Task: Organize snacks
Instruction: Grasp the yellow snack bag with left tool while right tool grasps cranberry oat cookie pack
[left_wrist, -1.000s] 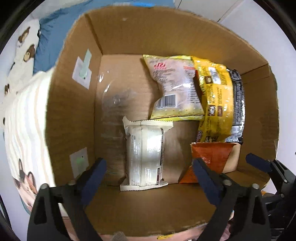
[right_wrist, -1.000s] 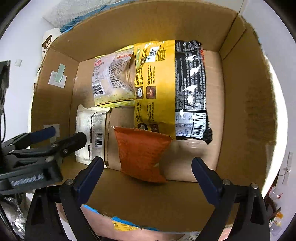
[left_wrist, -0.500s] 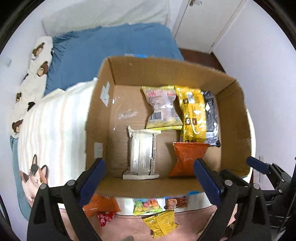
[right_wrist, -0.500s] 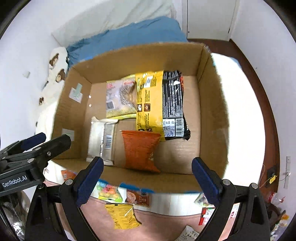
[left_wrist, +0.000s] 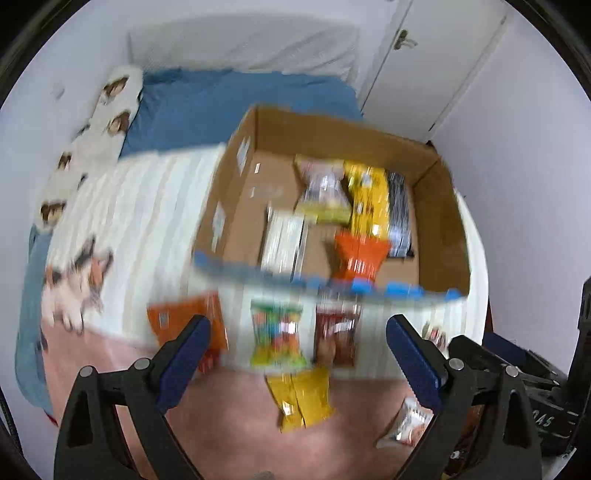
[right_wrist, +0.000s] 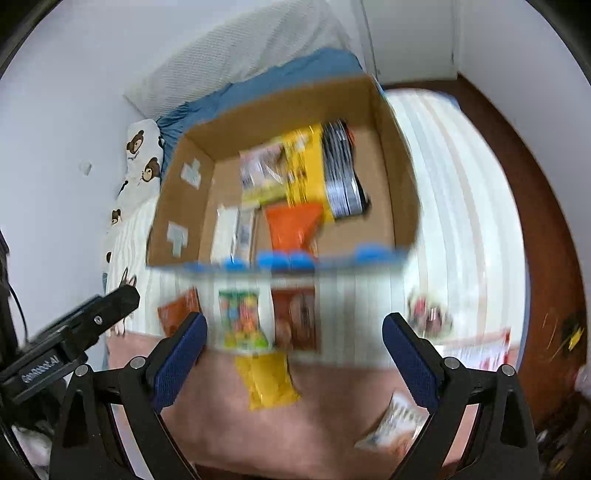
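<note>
Fingers of both grippers, left gripper (left_wrist: 295, 354) and right gripper (right_wrist: 291, 347), spread wide, empty. Colourful candy bag (left_wrist: 277, 339) lies just ahead between the left fingers, long axis pointing away toward the cardboard box (left_wrist: 439, 225). Left gripper looks better centred on it.

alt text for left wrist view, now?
Blurred fisheye: open left gripper, empty, above loose snack packets on a bed. Behind them, an open cardboard box already holds several packets. The right gripper shows at the right edge.

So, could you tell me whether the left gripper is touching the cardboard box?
Apart: in the left wrist view, the open left gripper hangs above snacks outside the cardboard box.
</note>
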